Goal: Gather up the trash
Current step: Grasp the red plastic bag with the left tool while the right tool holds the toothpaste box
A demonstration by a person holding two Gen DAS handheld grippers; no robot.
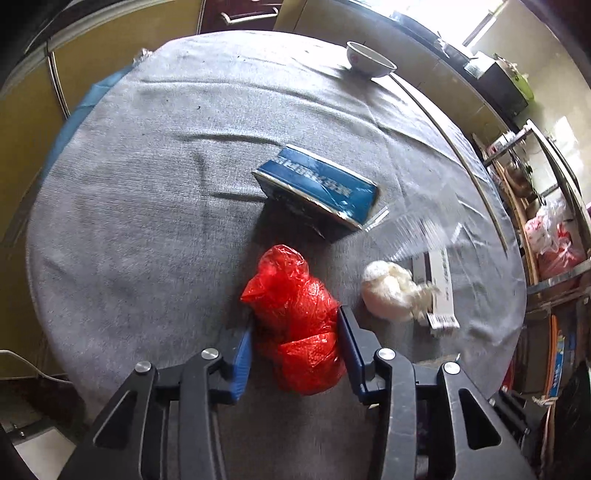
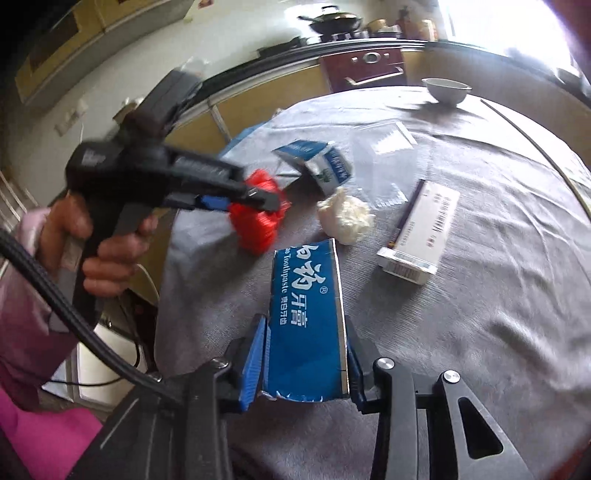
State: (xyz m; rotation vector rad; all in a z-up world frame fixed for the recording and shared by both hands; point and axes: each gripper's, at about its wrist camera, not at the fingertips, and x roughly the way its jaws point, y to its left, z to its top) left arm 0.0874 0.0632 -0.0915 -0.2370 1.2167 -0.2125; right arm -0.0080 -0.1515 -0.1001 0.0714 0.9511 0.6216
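Note:
My left gripper (image 1: 295,321) is shut on a crumpled red plastic bag (image 1: 295,321), which fills the gap between its blue pads; it also shows in the right wrist view (image 2: 258,221). My right gripper (image 2: 306,328) is shut on a blue toothpaste box (image 2: 306,314) held above the table. On the grey tablecloth (image 1: 147,221) lie a blue carton (image 1: 317,184), a white crumpled wad (image 1: 388,291), a white barcoded box (image 2: 417,236) and a clear plastic box (image 2: 384,158).
A white bowl (image 1: 369,59) stands at the far edge of the round table. Yellow cabinets (image 1: 29,122) lie to the left, a metal shelf with bags (image 1: 554,240) to the right. A stove with a wok (image 2: 332,18) stands behind.

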